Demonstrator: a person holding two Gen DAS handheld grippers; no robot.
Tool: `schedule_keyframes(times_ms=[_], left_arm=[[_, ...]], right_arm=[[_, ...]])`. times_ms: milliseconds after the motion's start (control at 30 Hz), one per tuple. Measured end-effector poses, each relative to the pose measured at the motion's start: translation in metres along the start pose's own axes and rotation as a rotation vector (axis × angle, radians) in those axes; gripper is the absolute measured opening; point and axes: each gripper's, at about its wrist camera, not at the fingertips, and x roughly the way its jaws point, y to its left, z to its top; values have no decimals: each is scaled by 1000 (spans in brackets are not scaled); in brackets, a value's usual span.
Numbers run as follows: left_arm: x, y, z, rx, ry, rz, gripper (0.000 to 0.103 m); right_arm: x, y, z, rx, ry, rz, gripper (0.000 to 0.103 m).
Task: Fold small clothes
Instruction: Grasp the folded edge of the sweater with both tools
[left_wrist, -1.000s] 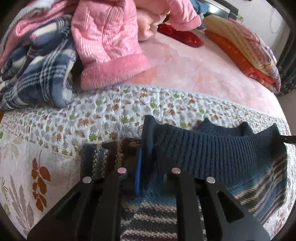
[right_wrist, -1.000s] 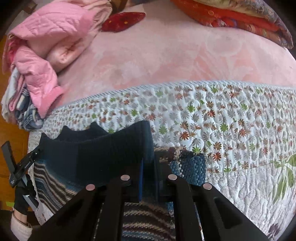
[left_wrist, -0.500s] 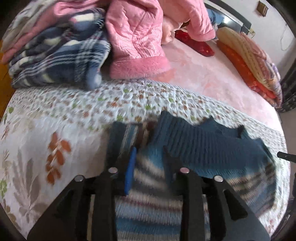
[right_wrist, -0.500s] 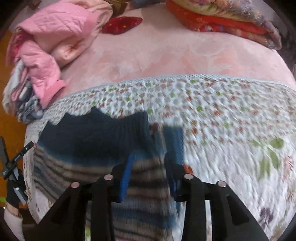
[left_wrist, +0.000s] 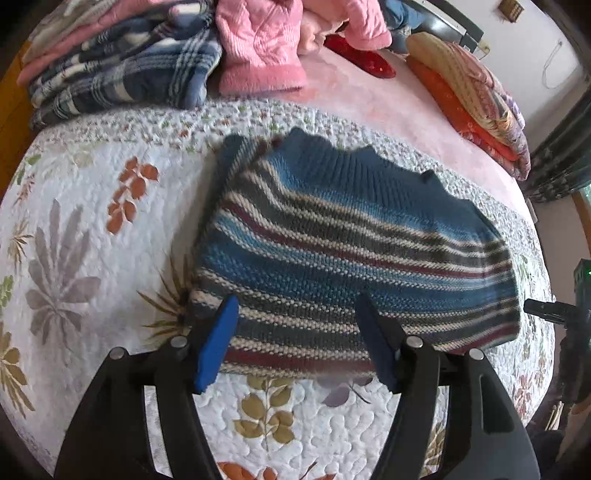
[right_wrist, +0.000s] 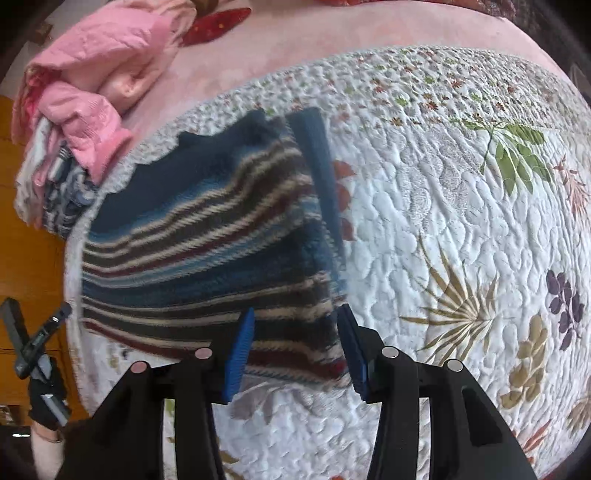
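Observation:
A small striped knit sweater (left_wrist: 351, 251) lies folded flat on the floral quilt (left_wrist: 92, 221), its dark blue ribbed hem at the far side. My left gripper (left_wrist: 299, 314) hovers open over the sweater's near left edge, nothing between its blue pads (left_wrist: 214, 343). In the right wrist view the same sweater (right_wrist: 207, 243) lies left of centre, with a folded sleeve edge along its right side. My right gripper (right_wrist: 295, 328) is open above the sweater's near right corner, holding nothing.
A pile of pink and blue plaid clothes (left_wrist: 155, 55) sits at the far left on the pink bedspread (left_wrist: 369, 103). Folded orange and yellow blankets (left_wrist: 469, 96) lie far right. A person's gloved hand (right_wrist: 40, 391) holds the other gripper by the wooden floor (right_wrist: 26, 258).
Both grippers were shut on the sweater's dark hem; they carried it forward over the body, opened and let go, then drew back toward the near edge.

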Motion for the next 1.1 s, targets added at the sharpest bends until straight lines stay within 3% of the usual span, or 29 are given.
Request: schedule_keyframes(times_ms=[33,100,133,233,433,533,567,633,733,1100], left_arm=[[7,-1,0,1,9,-3,65],[17,-1,-1,5,14,6,65],[22,-1,-2,11,21,15,65],[38,4,-6,34,67,46,65],[56,15,-12,30,104,59,65],[53,10,-9,21,96,43,65],[50,7,-6,16,87,27,65],[43,-3,0,23,54,-5,65],[40,-15,5,46,25,-33,65],[66,-22,1,74,67,-32,67]], right_arm=[[4,0,-1,-1,11,-1,46],[15,0,-1,-5,46,0,30],[20,0,-2,-12,57,-17,17],[28,-1,-6,-30,107,-98,14],[44,-2,-9,-24,149,-120,14],[36,2,-5,-29,119,-71,26],[32,1,-1,-30,100,-45,43],[21,2,5,-31,44,1,62],[20,-4,13,-1,9,53,64],[58,-34,17,98,76,225,64]])
